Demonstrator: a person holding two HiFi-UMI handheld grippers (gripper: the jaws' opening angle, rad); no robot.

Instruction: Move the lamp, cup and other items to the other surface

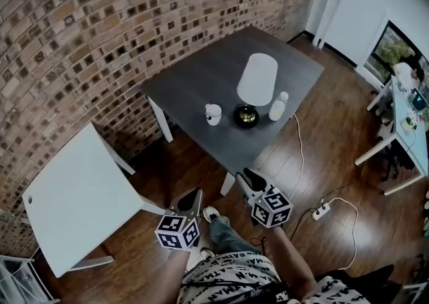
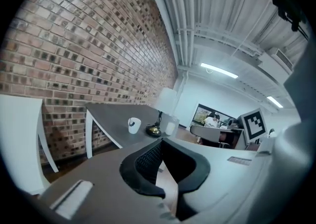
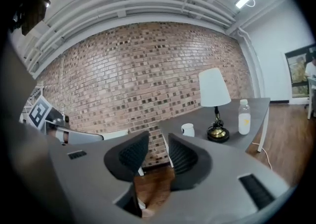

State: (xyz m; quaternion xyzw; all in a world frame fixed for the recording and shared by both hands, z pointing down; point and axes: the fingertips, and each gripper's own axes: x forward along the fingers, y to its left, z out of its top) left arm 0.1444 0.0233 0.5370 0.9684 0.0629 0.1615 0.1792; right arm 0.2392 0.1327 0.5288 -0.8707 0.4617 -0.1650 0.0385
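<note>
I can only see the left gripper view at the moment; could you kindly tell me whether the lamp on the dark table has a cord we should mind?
Observer: Yes. In the head view a white cord leaves the dark table near the lamp and trails over the floor toward a power strip.
Operator: Thank you. Is the right gripper free?
Observer: It is. The right gripper has its jaws slightly apart with nothing between them.
Operator: And where is the other surface?
Observer: The white table stands by the brick wall on the person's left, with bare floor between it and the dark one.
</note>
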